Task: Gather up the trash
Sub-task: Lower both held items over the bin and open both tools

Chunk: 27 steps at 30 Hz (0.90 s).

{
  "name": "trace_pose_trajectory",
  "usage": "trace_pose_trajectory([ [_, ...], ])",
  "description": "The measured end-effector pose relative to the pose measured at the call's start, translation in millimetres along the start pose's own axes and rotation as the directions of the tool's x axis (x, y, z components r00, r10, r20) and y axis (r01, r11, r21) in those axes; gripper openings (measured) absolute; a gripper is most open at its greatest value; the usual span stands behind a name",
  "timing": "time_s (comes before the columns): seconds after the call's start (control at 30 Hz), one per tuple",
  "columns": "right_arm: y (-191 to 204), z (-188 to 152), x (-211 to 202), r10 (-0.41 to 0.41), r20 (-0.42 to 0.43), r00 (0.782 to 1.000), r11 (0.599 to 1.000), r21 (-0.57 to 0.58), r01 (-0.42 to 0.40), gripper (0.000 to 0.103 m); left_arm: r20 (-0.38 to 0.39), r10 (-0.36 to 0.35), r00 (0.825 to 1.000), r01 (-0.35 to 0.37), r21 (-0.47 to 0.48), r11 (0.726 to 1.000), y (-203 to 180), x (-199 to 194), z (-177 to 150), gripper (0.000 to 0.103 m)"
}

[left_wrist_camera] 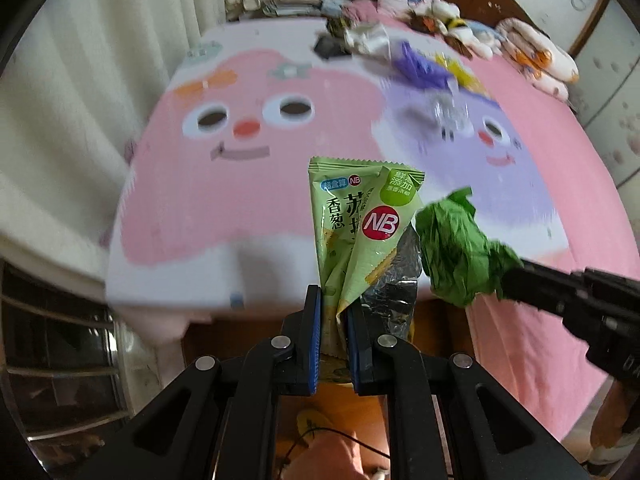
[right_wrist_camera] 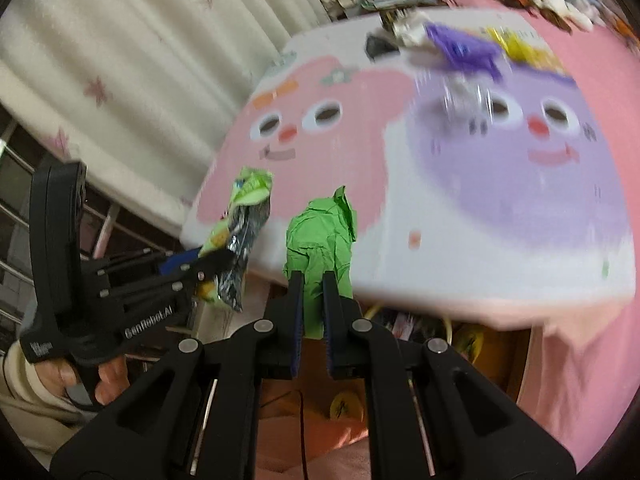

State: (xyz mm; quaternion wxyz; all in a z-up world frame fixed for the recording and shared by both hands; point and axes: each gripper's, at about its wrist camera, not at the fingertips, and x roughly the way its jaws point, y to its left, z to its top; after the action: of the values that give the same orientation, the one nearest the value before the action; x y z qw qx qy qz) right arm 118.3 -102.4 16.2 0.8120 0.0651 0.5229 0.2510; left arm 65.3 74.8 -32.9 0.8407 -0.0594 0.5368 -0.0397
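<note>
A: Left tongs (left_wrist_camera: 334, 300) are clamped on the green snack wrapper (left_wrist_camera: 360, 220), right tongs (right_wrist_camera: 312, 280) on the crumpled green paper (right_wrist_camera: 320, 236), both held off the foot of the bed (left_wrist_camera: 180, 200).

B: Risk?

A: The wrapper is pinched low and stands tall; I'd guess a quick swing could slip it out.

B: Anything left?

A: Purple wrapper (left_wrist_camera: 420, 64), clear plastic (left_wrist_camera: 450, 114) and other litter lie far up the bed, near the plush toys (left_wrist_camera: 448, 16). No bin in view

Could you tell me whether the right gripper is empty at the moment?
No, the right gripper is shut on a crumpled green paper.
</note>
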Motion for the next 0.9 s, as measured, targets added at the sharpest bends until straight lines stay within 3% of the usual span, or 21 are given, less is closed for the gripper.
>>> trace_pose_trajectory([
  [0.2, -2.5, -67.8, 25.1, -0.029, -0.113, 0.993, 0.997, 0.072, 0.038, 0.006, -0.114, -0.024, 0.993, 0.027, 0.023, 0.999, 2.1, 21.1, -58.0, 0.011],
  [0.37, -22.8, -102.6, 60.0, -0.038, -0.178, 0.983, 0.989, 0.132, 0.062, 0.006, -0.202, -0.02, 0.979, 0.033, 0.062, 0.998, -9.4, 59.6, -99.5, 0.011],
  [0.67, -102.9, -167.8, 177.8, -0.061, -0.266, 0.962, 0.962, 0.243, 0.128, 0.006, -0.343, 0.027, 0.939, 0.005, 0.092, 0.996, -15.8, 204.1, -165.4, 0.011],
  [0.8, -140.0, -189.0, 235.0, -0.085, -0.277, 0.957, 0.954, 0.253, 0.158, 0.007, -0.342, 0.027, 0.939, -0.008, 0.059, 0.998, -17.0, 263.9, -174.2, 0.014],
  [0.9, -168.3, -200.1, 269.2, -0.102, -0.276, 0.956, 0.944, 0.275, 0.181, 0.007, -0.332, 0.032, 0.943, -0.017, 0.048, 0.999, -15.9, 296.8, -177.3, 0.023],
])
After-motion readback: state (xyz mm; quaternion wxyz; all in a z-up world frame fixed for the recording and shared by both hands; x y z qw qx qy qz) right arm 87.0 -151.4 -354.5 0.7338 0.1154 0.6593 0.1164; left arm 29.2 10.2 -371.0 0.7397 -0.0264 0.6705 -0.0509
